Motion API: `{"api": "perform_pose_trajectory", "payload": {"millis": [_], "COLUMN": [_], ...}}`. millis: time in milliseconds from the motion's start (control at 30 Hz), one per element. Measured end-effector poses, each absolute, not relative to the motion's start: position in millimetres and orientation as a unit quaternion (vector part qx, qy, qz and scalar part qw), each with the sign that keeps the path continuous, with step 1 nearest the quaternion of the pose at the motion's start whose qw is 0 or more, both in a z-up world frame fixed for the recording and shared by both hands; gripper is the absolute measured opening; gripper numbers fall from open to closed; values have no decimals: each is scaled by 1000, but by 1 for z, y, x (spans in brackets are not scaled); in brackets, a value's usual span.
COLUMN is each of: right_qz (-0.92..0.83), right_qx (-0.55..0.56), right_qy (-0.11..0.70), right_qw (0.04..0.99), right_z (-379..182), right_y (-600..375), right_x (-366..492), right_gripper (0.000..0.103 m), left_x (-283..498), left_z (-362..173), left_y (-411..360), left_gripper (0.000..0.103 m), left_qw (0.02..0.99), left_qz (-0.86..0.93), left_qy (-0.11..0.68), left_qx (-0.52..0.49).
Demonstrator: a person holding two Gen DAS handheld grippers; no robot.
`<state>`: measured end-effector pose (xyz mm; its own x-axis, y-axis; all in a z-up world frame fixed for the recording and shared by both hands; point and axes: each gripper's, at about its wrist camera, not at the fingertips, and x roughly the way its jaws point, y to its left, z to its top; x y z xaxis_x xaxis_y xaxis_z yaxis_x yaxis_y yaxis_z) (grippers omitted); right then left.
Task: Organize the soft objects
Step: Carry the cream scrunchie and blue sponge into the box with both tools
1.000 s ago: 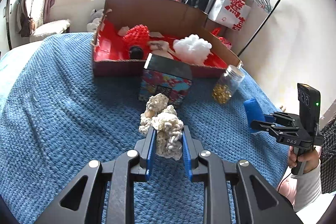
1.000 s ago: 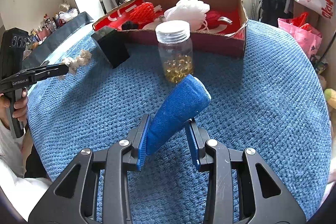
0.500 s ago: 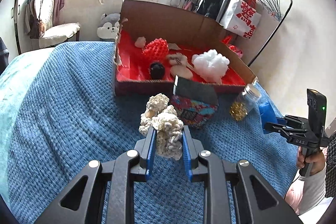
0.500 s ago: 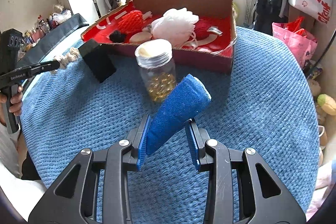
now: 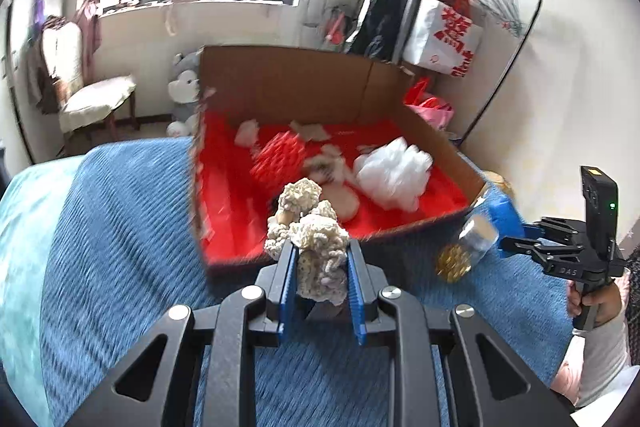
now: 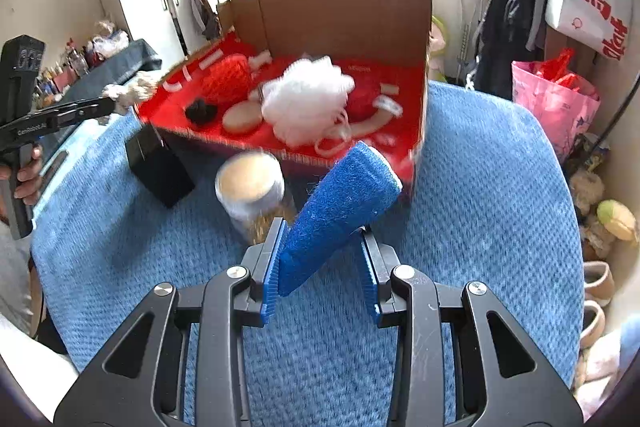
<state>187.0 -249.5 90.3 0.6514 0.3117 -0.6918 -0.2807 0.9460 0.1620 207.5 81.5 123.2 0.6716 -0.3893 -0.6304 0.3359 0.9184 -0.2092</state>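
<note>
Cream knitted toy (image 5: 316, 247) pinched in left gripper (image 5: 320, 279); right gripper (image 6: 320, 267) clamps blue sponge (image 6: 340, 203). Risk: sponge clips glass jar (image 6: 250, 187) before reaching cardboard box (image 6: 344, 15), tipping it.

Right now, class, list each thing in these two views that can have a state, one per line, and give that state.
Left hand-held gripper: shut on the cream knitted toy, lifted.
Right hand-held gripper: shut on the blue sponge, lifted.
Cardboard box: open, holding the white bath pouf.
Glass jar: lidded, upright on the blue blanket.
</note>
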Motion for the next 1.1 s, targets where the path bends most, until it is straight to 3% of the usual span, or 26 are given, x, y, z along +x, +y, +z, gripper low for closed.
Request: {"api": "perform_pose_trajectory", "payload": {"millis": [267,500,767,1100], "right_qz": [205,226,221,213], "right_qx": [9,-22,-69,-78], "right_qy": [368,403,492,545], "right_qw": [907,887,839,807], "right_z": [131,149,116,84], "right_y": [-255,-254,-233,-226], "right_x": [243,341,446,498], "right_gripper": [32,32,32,32], "left_x": [263,343,424,460], "left_z": [153,151,113,82], "left_y": [37,-13,-42,-57], "left_gripper": [25,25,25,25], "left_qw": [892,864,840,823], "left_qz": [-269,-296,-261,-250], "left_qy": [363,406,474,507], "left_qx": [-27,-5,32,61]}}
